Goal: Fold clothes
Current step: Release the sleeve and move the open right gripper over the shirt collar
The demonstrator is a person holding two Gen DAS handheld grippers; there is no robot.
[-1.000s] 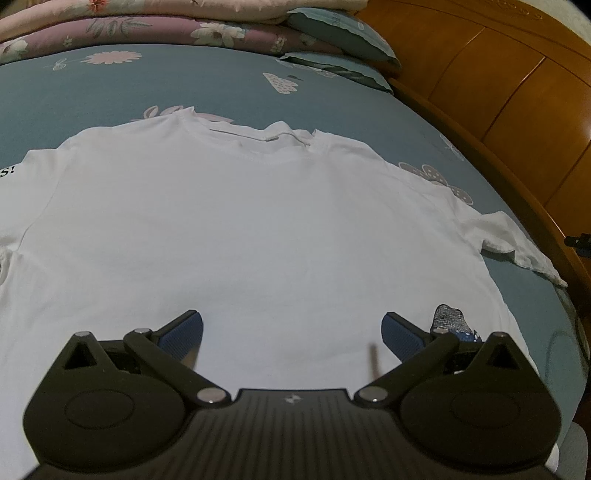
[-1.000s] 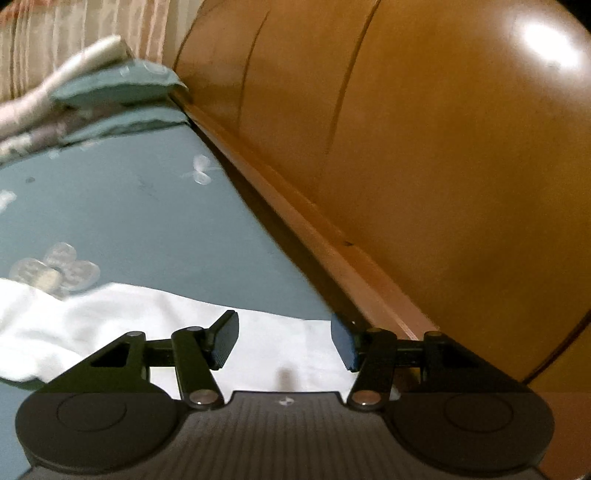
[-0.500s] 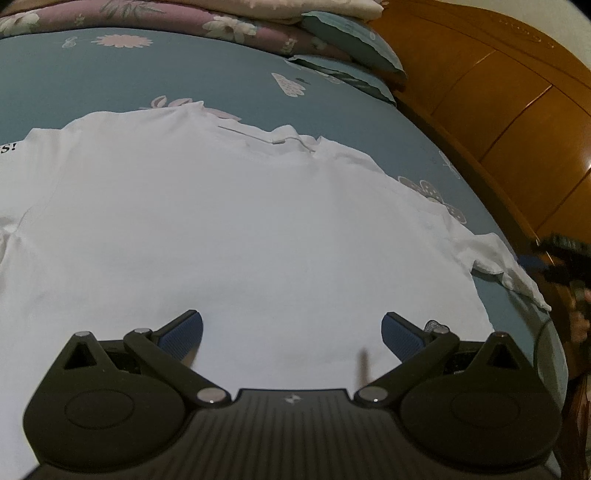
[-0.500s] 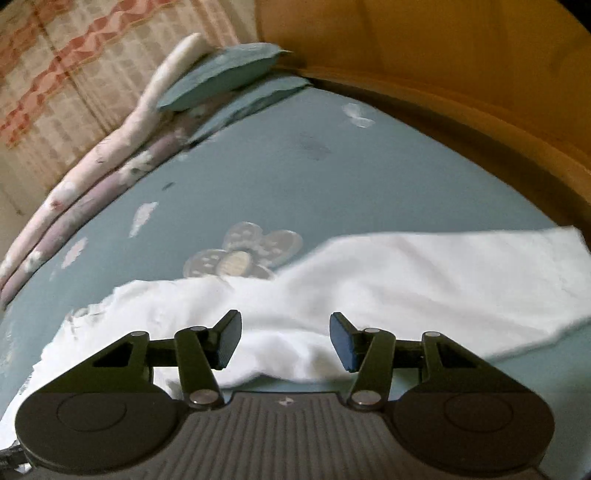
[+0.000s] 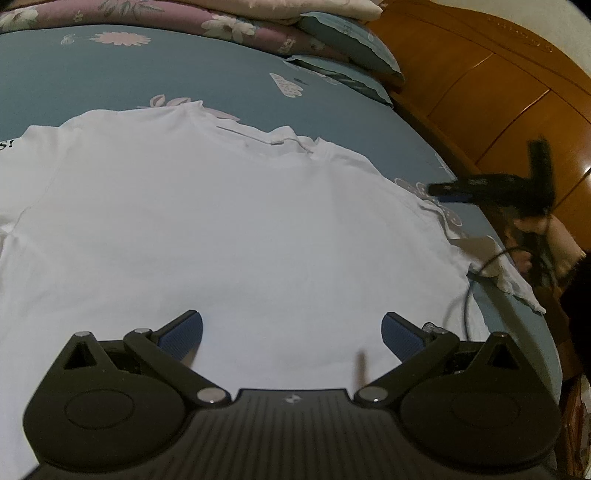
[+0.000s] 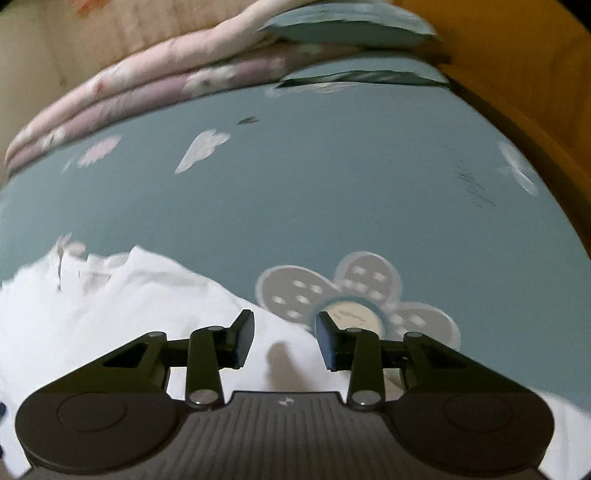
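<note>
A white T-shirt [image 5: 229,229] lies spread flat on the blue-green bedsheet [image 5: 122,74], collar [image 5: 266,142] at the far side. My left gripper [image 5: 291,334] hovers open over the shirt's lower middle with nothing between its fingers. The right sleeve [image 5: 495,258] lies at the bed's right edge. My right gripper [image 6: 284,338] is open above the shirt's right shoulder [image 6: 155,295], close to the fabric, holding nothing. In the left wrist view the right gripper [image 5: 443,190] shows blurred above the sleeve, with a hand [image 5: 535,236] behind it.
Folded quilts [image 5: 155,16] and pillows [image 5: 347,48] are stacked along the bed's far side. A wooden headboard [image 5: 498,92] runs along the right edge of the bed. A grey flower print [image 6: 354,295] marks the sheet beside the shoulder.
The right gripper has swung left from the headboard and sleeve end to the shirt's shoulder. It has come into the left wrist view. The left gripper has barely moved.
</note>
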